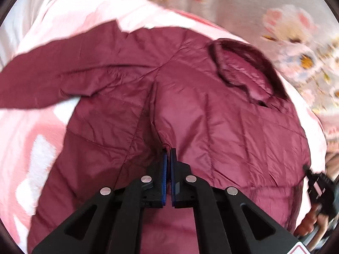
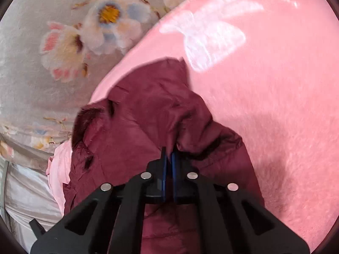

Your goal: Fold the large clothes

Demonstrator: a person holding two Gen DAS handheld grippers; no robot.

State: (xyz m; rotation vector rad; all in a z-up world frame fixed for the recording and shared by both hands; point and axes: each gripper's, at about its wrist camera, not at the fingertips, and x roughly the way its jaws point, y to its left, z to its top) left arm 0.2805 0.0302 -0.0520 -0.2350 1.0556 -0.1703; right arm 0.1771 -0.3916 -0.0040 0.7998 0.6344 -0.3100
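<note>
A maroon quilted jacket lies spread on a pink fleece blanket, one sleeve stretched to the left and its fur-edged collar at the upper right. My left gripper is shut on a raised ridge of the jacket's fabric. In the right wrist view the jacket is bunched, with its collar at the left. My right gripper is shut on a fold of the jacket. The right gripper also shows at the left wrist view's right edge.
The pink blanket with white bow prints lies over a grey floral bedsheet. The bedsheet also shows at the top right of the left wrist view. A pale satin cloth hangs at the lower left.
</note>
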